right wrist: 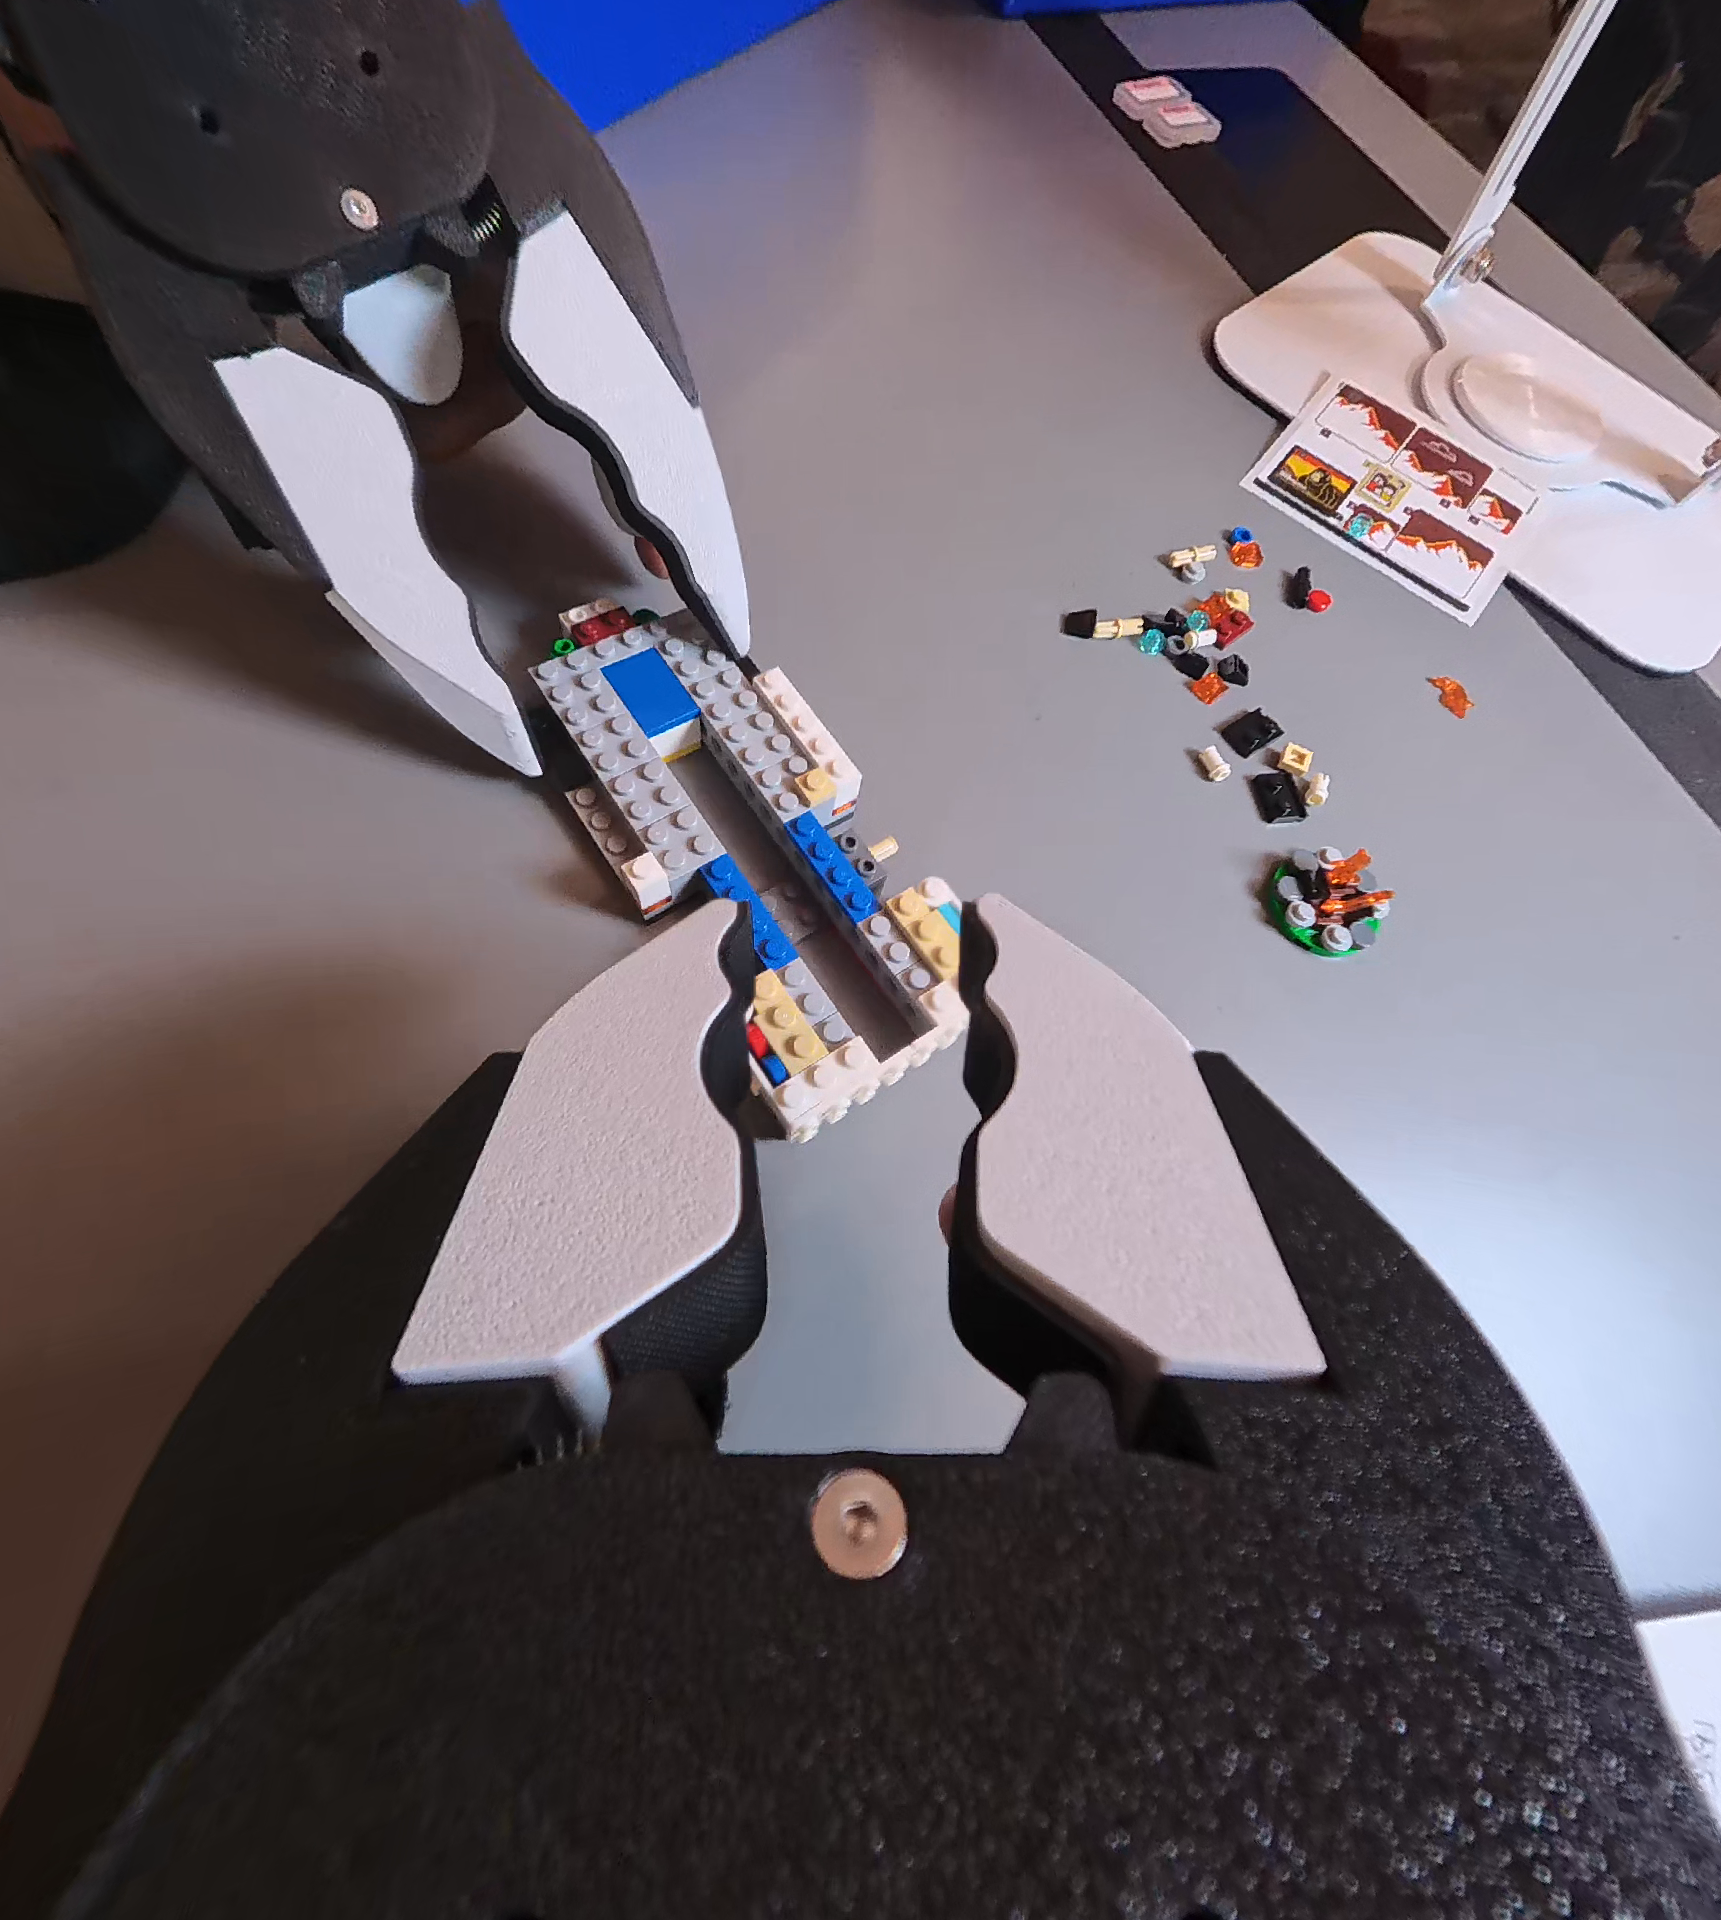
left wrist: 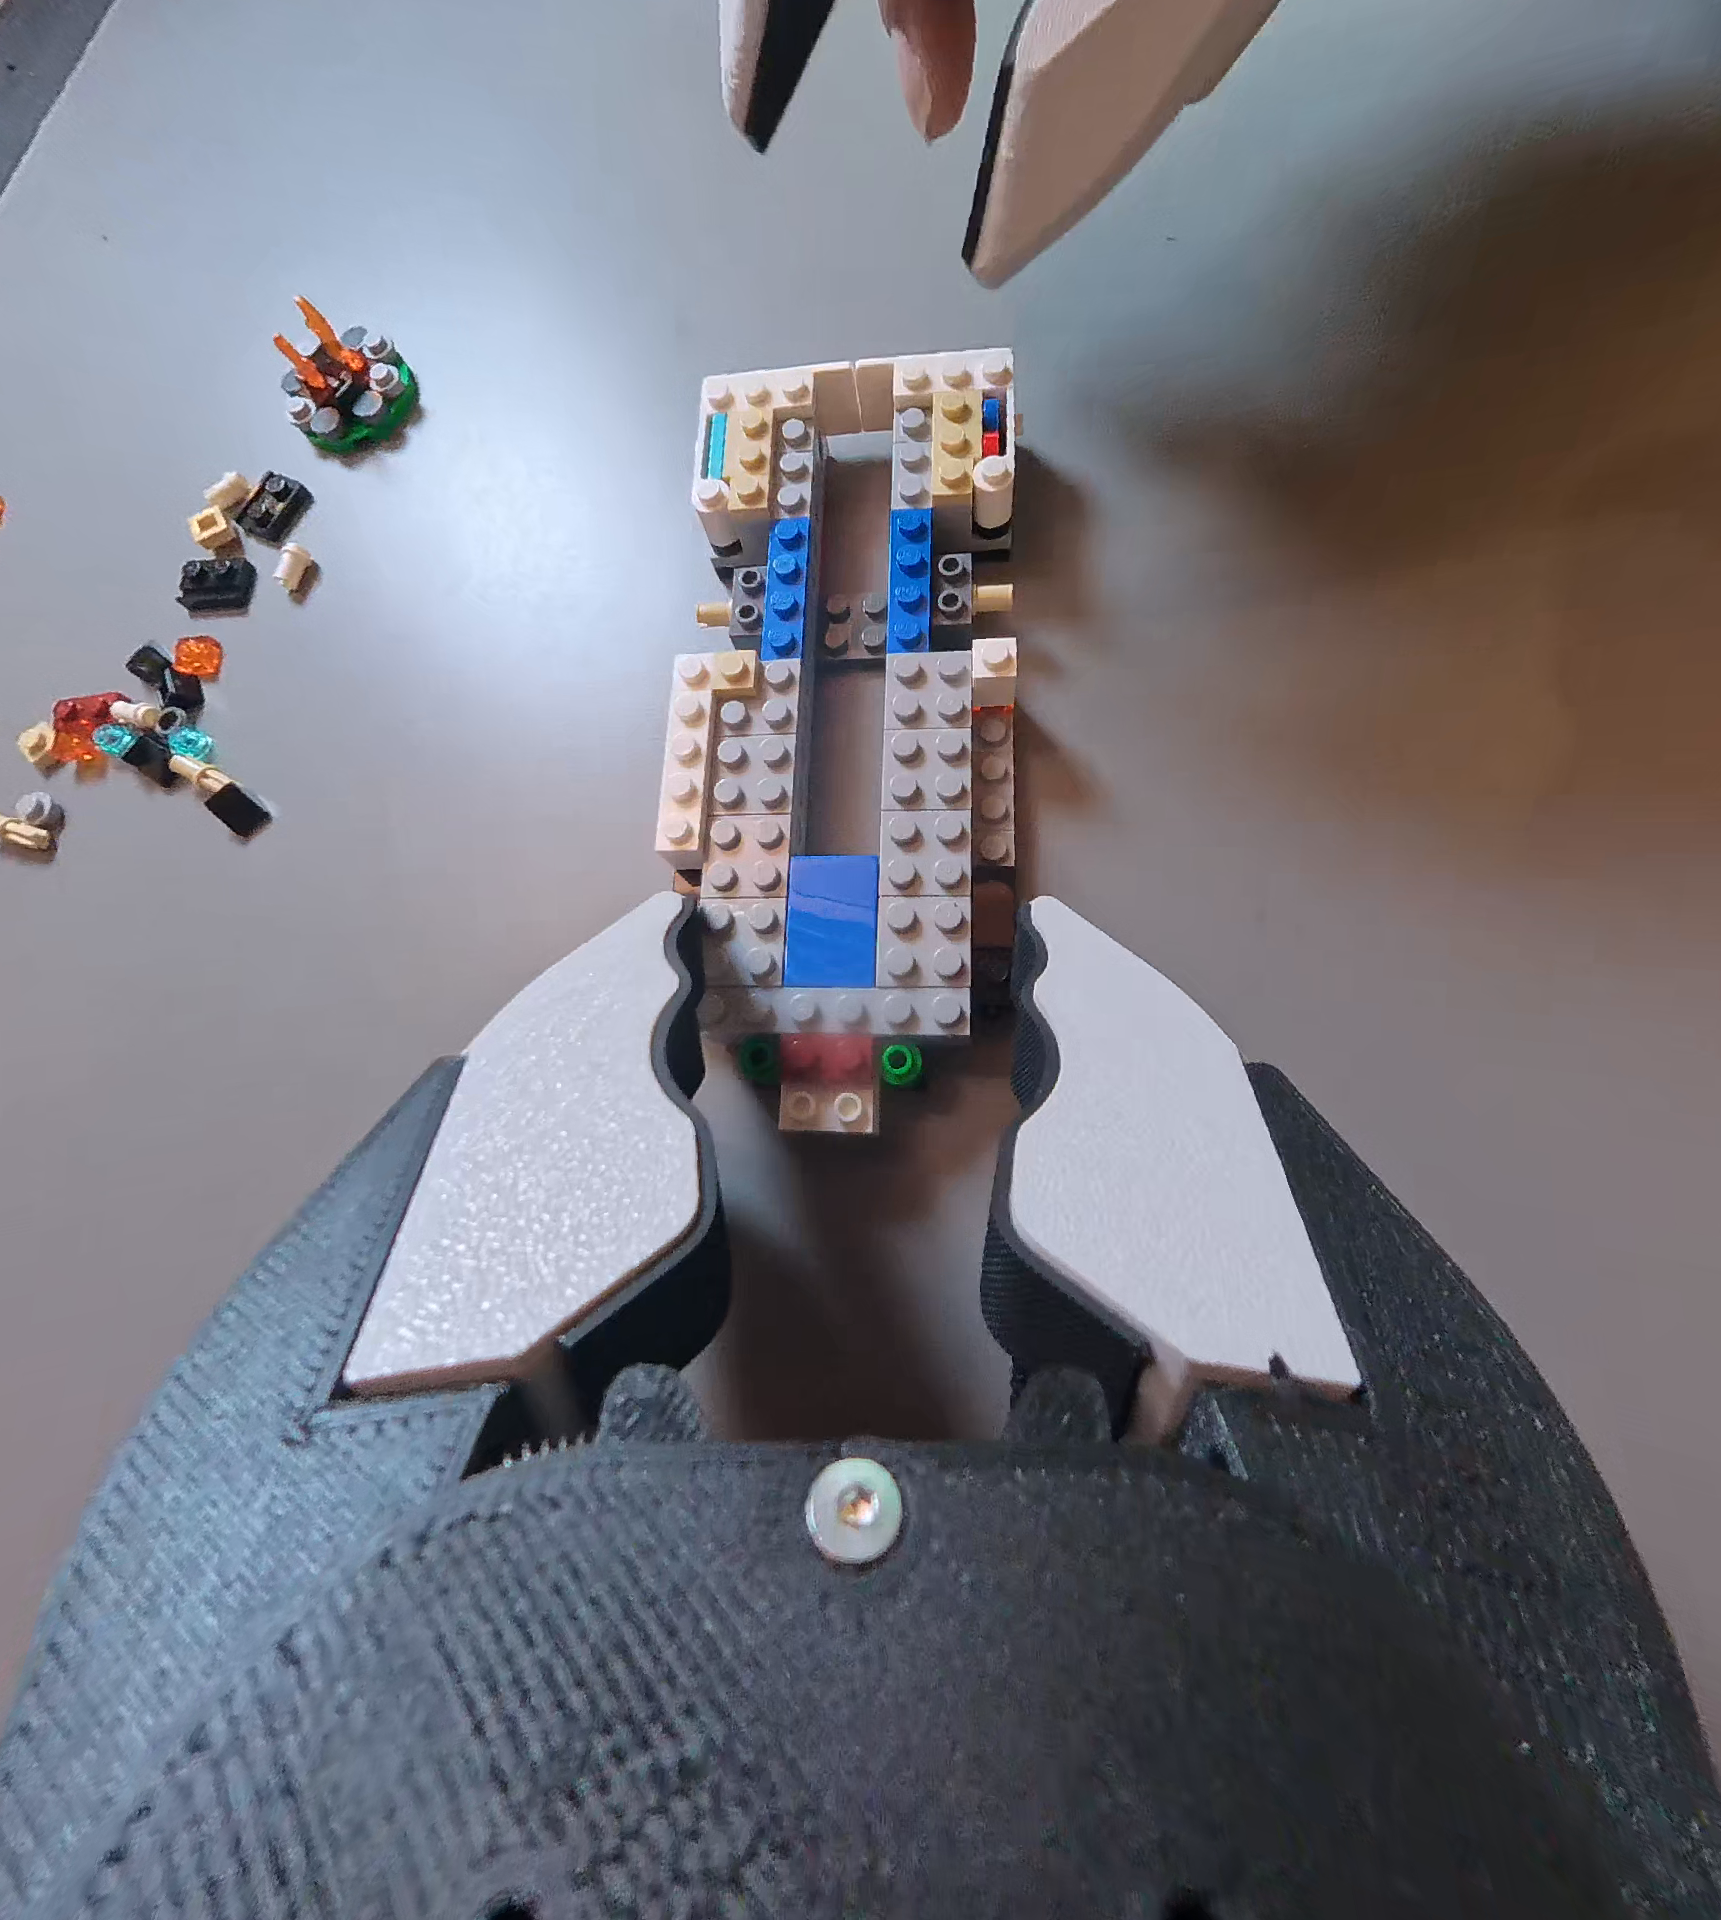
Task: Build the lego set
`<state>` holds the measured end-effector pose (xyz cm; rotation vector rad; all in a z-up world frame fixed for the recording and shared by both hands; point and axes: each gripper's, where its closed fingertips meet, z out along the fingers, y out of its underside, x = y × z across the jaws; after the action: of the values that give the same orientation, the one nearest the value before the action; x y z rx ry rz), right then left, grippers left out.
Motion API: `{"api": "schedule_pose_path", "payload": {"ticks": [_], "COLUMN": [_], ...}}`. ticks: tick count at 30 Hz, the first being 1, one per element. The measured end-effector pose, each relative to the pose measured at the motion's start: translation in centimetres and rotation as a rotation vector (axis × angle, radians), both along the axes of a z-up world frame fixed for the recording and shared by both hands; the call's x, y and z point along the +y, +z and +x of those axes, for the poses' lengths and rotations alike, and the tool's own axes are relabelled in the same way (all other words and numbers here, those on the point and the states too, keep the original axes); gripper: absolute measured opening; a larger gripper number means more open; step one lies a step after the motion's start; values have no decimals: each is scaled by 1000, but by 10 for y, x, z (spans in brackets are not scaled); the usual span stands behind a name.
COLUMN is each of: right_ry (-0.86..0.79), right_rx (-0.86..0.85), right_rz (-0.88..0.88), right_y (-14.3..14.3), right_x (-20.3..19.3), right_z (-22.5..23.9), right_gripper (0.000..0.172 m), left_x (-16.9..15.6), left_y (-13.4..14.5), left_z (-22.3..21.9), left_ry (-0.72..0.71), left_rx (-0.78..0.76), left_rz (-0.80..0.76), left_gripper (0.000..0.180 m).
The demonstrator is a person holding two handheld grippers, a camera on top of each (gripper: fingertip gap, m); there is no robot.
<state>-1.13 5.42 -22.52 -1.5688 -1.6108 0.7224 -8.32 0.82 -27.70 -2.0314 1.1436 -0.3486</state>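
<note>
Many small loose pieces (left wrist: 108, 717), black, orange and tan, lie scattered on the left part of the grey table (left wrist: 1355, 935), and a little behind them stands a round green plate (left wrist: 349, 384) with grey studs and orange flames. To the right of them, in the middle, a long brick model (left wrist: 835, 675) of grey, blue and white lies flat on the table. The left gripper (left wrist: 856, 914) has its jaws around the near end of the model, and both dark pads look pressed on its two sides. The right gripper (right wrist: 856, 914) is at the opposite end. Its jaws are spread and, seen from the left wrist view, they hang above the table clear of the bricks and hold nothing. Farther right, a sheet of stickers (right wrist: 1396, 499) lies against a white stand base (right wrist: 1355, 312)
</note>
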Motion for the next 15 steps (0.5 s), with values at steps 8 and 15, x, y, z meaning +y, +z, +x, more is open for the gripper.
{"api": "schedule_pose_path", "payload": {"ticks": [8, 15], "right_ry": [-74, -189], "right_rx": [139, 405], "right_rz": [20, 119], "right_y": [28, 98], "right_x": [21, 80], "right_z": [-7, -49], "right_gripper": [38, 41], "left_x": [8, 29], "left_y": [32, 113], "left_z": [-2, -57], "left_ry": [58, 358], "left_rx": [-179, -402], "left_rz": [65, 432], "left_gripper": [65, 8]}}
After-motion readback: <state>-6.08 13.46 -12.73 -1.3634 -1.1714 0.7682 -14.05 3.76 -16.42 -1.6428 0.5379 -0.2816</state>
